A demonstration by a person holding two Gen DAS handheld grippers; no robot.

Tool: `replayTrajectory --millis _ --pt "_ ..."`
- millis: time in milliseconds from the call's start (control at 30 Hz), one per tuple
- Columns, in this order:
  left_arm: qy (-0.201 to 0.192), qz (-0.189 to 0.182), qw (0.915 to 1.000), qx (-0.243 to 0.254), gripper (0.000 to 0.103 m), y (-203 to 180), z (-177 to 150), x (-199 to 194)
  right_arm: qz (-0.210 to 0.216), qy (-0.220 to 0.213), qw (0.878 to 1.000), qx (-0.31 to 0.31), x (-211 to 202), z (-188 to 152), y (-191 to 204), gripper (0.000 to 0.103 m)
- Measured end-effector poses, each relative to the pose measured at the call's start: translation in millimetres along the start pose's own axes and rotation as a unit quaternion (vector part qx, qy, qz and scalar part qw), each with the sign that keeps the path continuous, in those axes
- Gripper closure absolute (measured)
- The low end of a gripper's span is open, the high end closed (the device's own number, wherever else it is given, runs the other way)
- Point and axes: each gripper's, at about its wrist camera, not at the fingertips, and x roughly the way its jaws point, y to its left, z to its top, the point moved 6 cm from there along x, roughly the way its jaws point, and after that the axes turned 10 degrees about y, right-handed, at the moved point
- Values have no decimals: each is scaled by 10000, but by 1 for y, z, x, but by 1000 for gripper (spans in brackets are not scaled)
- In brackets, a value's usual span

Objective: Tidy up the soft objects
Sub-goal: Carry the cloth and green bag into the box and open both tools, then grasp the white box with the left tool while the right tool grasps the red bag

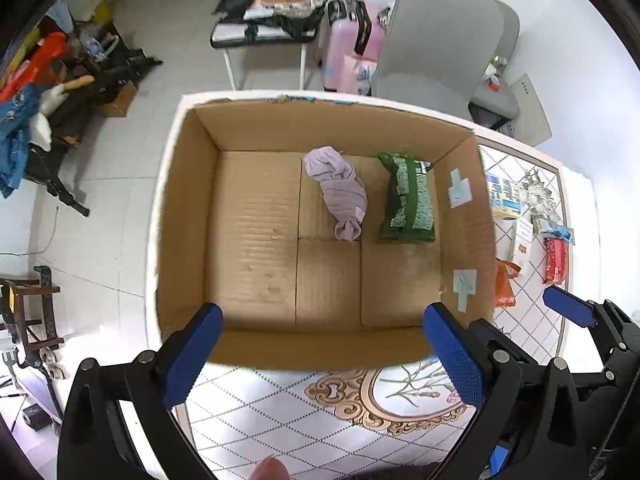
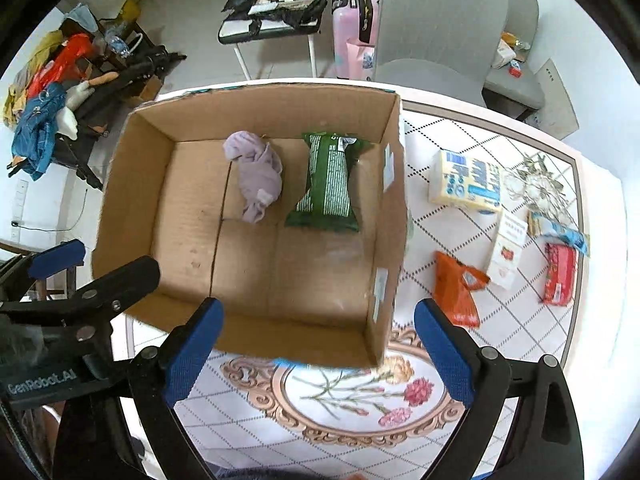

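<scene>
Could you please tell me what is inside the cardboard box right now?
Inside the cardboard box lie a bunched lilac cloth and a green packet, side by side near the far wall. The remaining floor is bare; anything beneath them is hidden.

The cardboard box [image 1: 256, 220] was seen as matt, ribbed and scuffed — the lilac cloth [image 1: 338, 192] soft and crumpled, the green packet [image 1: 408, 200] glossy plastic. The tablecloth [image 2: 500, 320] was smooth; the finger pads [image 2: 192, 352] were knurled blue rubber.

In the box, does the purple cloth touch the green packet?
Apart. The left wrist view shows a strip of bare cardboard between the cloth and the packet; the right wrist view shows the same gap.
</scene>
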Motion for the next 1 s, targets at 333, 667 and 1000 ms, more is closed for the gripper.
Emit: replayTrajectory --millis 333,667,1000 --pt "-336 68 9994 91 0 -28 -35 -47 413 -292 9987 -106 -42 -42 -4 5" --pt "-646 65 9947 794 0 -131 -23 -79 768 -390 9950 511 -65 -57 -110 5" --pt "376 158 9846 1698 0 -292 23 28 179 -92 9837 1786 -26 -50 -330 5"
